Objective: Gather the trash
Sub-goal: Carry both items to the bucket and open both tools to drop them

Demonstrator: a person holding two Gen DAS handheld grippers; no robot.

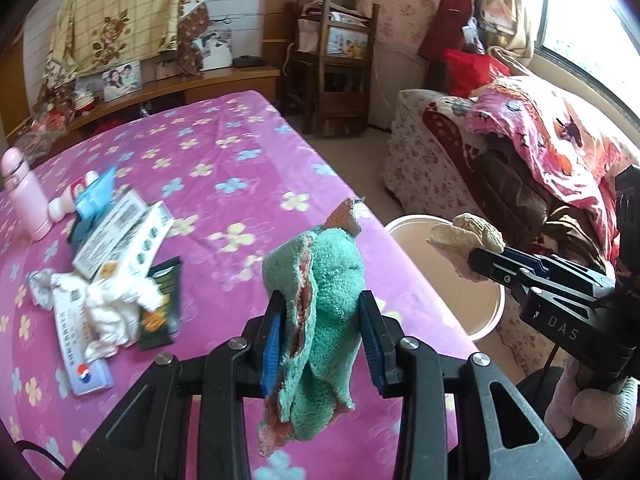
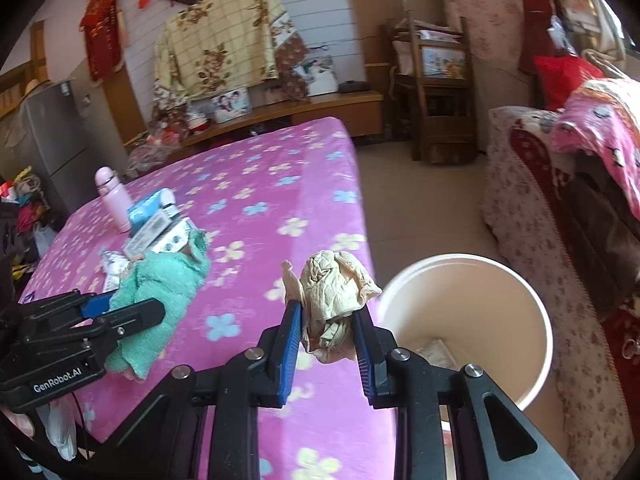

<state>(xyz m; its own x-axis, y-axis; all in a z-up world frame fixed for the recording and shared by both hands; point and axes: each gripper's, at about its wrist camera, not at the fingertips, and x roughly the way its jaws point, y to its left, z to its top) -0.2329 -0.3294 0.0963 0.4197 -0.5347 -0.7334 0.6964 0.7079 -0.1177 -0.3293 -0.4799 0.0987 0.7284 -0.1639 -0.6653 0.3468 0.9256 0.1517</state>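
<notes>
Two grippers are loaded: the left gripper [image 1: 320, 320] clenches a green cloth [image 1: 320, 280] over the bed [image 1: 240, 152], the right gripper [image 2: 326, 316] grips a paper wad [image 2: 332, 288] near the bin [image 2: 540, 320], so next comes carrying right and releasing.

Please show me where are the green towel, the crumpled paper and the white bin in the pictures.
green towel [image 1: 336, 276]: left wrist view, its fluffy middle between the left claw's pads.
crumpled paper [image 2: 332, 284]: right wrist view, the wrinkled upper part of the ball.
white bin [image 2: 536, 308]: right wrist view, the right side of its rim.
</notes>
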